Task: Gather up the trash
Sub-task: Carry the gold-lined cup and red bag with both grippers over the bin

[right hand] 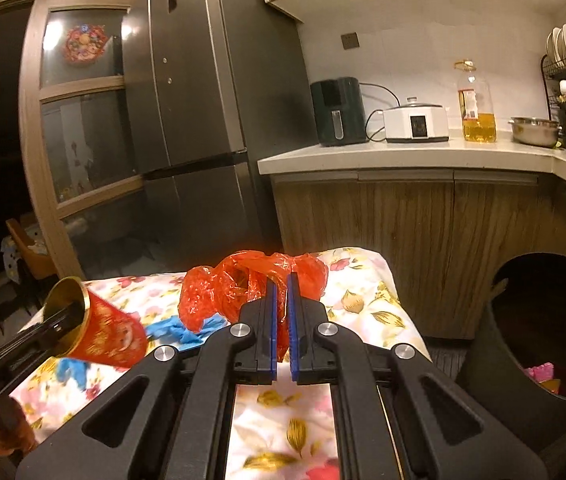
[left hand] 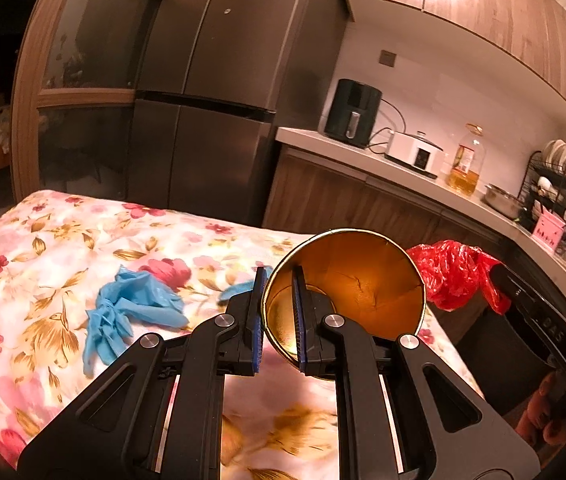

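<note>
Trash bin (right hand: 523, 344) shows only rightward; left jaws grasp cup (left hand: 363, 280), right jaws bag (right hand: 243, 288).

Both wrist views near shared table (left hand: 63, 240)

Cup (left hand: 347, 300): paper, red with gold print outside, gold inside, tipped on its side, mouth toward my left camera, rim clamped with one finger inside.

Bag (right hand: 243, 284): red thin plastic, crumpled, at the table's far edge, pinched in my right grip.

Gloves (left hand: 123, 312): blue, limp, bunched on the floral cloth, left of the cup.

Bin (right hand: 543, 332): dark, open, right of the table.
</note>
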The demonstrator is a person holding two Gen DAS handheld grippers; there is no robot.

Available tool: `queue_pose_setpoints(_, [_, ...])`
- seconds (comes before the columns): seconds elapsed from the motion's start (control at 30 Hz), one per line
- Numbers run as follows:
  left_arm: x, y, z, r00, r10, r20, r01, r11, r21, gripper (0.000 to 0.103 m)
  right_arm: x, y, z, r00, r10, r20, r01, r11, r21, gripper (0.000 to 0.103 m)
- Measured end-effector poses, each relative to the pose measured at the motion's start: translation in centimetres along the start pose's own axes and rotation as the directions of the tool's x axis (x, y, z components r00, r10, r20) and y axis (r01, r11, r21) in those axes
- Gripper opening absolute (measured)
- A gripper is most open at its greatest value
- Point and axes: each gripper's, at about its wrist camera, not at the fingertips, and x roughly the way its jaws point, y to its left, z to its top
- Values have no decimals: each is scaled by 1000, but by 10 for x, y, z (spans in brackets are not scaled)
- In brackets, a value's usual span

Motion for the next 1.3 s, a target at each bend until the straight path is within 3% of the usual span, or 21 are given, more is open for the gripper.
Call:
queue_pose_setpoints(0.57, [-36, -75, 0, 997, -77, 31, 74, 995, 70, 12, -78, -39, 10, 996, -40, 83, 38, 999, 29, 5])
queue_pose_setpoints(0.87, [-40, -121, 0, 991, -131, 34, 126, 986, 111, 12, -107, -76, 17, 985, -108, 131, 100, 993, 68, 5])
queue_pose_setpoints(1.3, [-24, -214, -3, 961, -278, 16, 271, 946, 177, 12, -139, -138, 26, 948, -256, 187, 228, 961, 157, 5])
